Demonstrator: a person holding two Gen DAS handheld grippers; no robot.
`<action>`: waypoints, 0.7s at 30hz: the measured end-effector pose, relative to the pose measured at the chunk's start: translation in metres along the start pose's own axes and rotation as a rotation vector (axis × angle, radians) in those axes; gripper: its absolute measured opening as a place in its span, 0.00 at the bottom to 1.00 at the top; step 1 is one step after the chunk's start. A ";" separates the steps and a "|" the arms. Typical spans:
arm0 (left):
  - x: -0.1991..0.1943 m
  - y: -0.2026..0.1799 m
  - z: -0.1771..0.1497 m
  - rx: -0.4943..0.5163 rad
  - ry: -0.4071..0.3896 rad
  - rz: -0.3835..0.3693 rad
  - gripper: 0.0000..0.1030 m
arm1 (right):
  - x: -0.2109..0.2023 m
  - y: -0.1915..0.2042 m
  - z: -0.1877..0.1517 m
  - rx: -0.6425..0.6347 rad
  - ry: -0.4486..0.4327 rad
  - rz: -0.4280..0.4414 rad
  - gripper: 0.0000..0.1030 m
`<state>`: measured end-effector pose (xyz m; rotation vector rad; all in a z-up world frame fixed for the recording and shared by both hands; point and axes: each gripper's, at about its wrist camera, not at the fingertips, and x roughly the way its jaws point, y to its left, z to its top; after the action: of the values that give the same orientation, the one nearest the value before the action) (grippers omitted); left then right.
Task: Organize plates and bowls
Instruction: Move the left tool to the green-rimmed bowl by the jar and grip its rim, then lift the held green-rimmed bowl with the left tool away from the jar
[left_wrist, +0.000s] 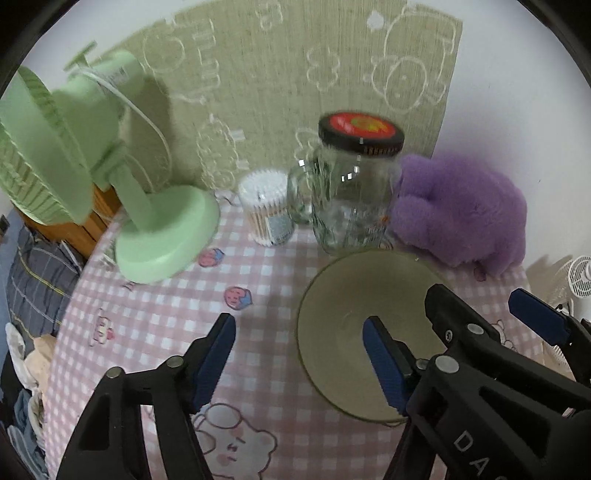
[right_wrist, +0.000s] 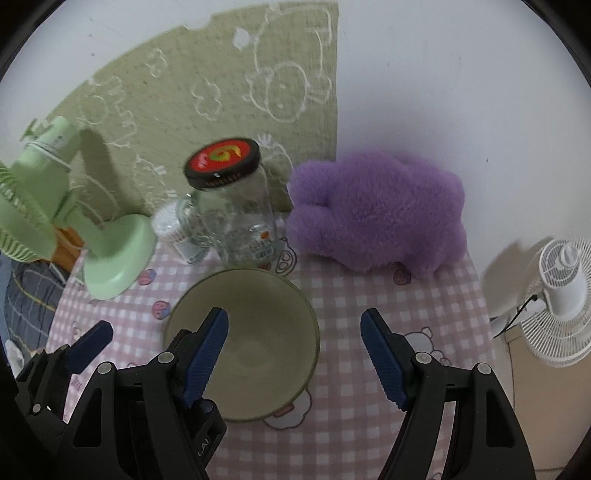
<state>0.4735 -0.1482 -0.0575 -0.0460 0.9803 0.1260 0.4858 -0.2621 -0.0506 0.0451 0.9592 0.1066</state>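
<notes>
A pale green bowl (left_wrist: 354, 306) stands upright and empty on the pink checked tablecloth (left_wrist: 155, 317); it also shows in the right wrist view (right_wrist: 258, 314). My left gripper (left_wrist: 299, 354) is open and empty, its right finger over the bowl's inside, its left finger over the cloth. My right gripper (right_wrist: 293, 354) is open and empty, its left finger over the bowl, its right finger over the cloth. The right gripper's fingers (left_wrist: 535, 317) show at the bowl's right in the left wrist view. No plates are in view.
Behind the bowl stand a glass jar with a black and red lid (left_wrist: 354, 184), a tub of cotton swabs (left_wrist: 266, 206), a green desk fan (left_wrist: 110, 184) and a purple plush toy (right_wrist: 376, 218). A white floor fan (right_wrist: 561, 295) stands beyond the table's right edge.
</notes>
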 end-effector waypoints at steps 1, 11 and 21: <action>0.005 0.000 -0.001 0.003 0.008 0.000 0.66 | 0.005 -0.001 -0.001 0.002 0.005 -0.004 0.75; 0.031 0.000 -0.009 0.007 0.069 0.003 0.40 | 0.037 -0.003 -0.010 0.023 0.056 -0.014 0.59; 0.029 -0.005 -0.015 0.038 0.053 0.019 0.21 | 0.040 -0.007 -0.016 0.042 0.061 -0.017 0.24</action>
<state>0.4781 -0.1525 -0.0899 -0.0055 1.0363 0.1237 0.4958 -0.2646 -0.0929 0.0725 1.0221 0.0727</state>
